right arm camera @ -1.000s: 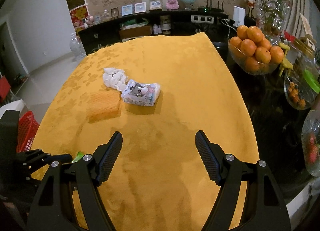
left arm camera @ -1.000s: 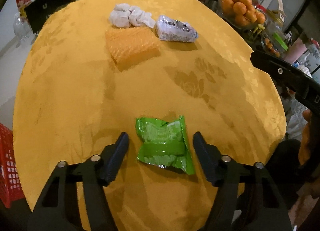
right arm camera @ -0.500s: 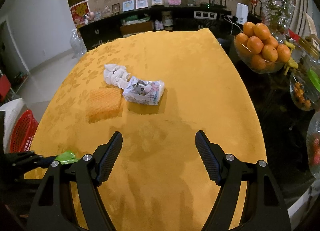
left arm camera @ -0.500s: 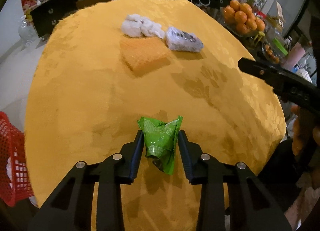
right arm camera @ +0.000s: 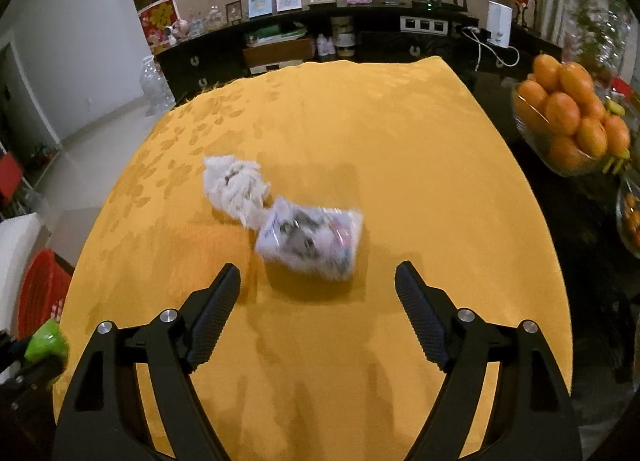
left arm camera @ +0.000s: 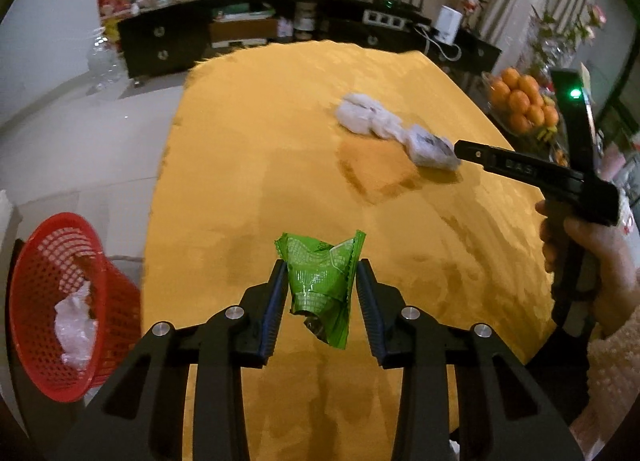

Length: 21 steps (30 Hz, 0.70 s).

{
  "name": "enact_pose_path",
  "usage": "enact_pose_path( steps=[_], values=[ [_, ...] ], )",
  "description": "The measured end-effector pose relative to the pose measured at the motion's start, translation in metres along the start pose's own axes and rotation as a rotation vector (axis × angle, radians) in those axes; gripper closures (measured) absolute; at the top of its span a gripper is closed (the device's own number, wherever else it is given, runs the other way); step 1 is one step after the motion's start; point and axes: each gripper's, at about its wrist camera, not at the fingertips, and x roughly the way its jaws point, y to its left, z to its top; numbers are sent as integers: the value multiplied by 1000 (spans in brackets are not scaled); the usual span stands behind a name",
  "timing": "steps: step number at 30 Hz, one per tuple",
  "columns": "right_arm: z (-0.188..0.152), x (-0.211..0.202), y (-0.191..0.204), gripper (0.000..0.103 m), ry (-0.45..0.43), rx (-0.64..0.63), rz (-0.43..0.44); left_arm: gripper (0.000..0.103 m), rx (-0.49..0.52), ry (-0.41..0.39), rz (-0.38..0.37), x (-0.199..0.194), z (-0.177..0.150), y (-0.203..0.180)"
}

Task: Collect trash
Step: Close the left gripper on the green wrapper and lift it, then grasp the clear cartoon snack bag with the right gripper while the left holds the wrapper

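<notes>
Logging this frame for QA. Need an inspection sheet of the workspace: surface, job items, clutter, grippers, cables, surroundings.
Surface: yellow tablecloth over the table.
Job's things: green wrapper in the left gripper; crumpled tissue and printed plastic packet touching on the cloth; red basket on the floor, white trash inside.
Clutter: orange sponge; bowl of oranges.
Grippers: left gripper shut on wrapper; right gripper open, short of the packet.
Cables: white cable at sideboard.
Surroundings: dark sideboard with frames, globe.
</notes>
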Motion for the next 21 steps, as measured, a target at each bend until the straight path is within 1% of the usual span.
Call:
enact_pose_path(
  steps=[5,11,18,21],
  values=[
    [16,29,5,25,32,5,-11,69,-29,-14,29,-7,2,19],
    [20,57,12,25,66,-17,-44,69,-57,-12,49,-9,1,36],
    [21,72,12,25,78,-37,-82,69,-79,-11,64,-8,2,48],
    [21,74,12,28,74,-40,-86,69,-85,-14,71,-9,1,51]
  ],
)
